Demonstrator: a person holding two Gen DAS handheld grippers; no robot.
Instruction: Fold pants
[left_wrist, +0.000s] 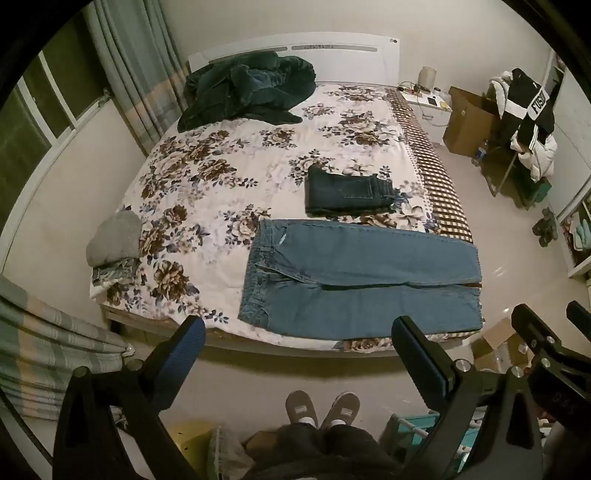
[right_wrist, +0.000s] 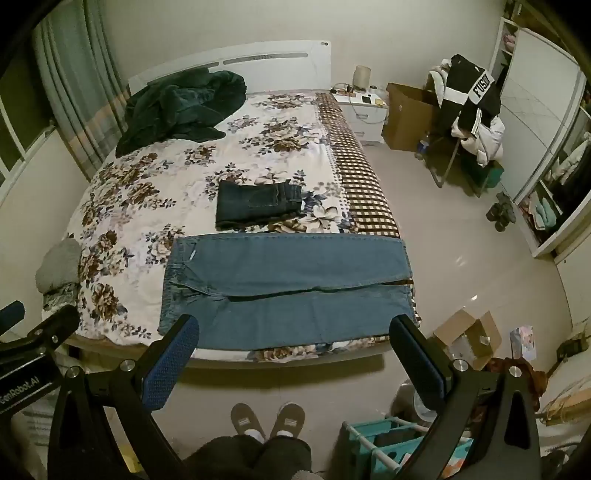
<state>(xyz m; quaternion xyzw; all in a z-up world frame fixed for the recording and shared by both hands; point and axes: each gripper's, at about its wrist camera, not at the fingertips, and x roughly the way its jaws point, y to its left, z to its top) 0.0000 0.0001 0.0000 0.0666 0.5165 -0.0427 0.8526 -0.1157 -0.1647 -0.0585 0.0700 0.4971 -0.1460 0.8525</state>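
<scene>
Both my black two-finger grippers, left (left_wrist: 297, 328) and right (right_wrist: 291, 326), hang with jaws wide apart and empty above grey slippers (right_wrist: 267, 419); light blue denim pants (left_wrist: 362, 280) lie flat along the floral bed's (left_wrist: 207, 177) near edge, beside dark folded jeans (left_wrist: 347, 194).

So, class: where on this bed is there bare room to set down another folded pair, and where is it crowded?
Free: the wide floral stretch of the bed between the green blanket, the grey bundle and the folded dark jeans. Crowded: the near edge, covered by the spread blue jeans, with the dark jeans just beyond them.
</scene>
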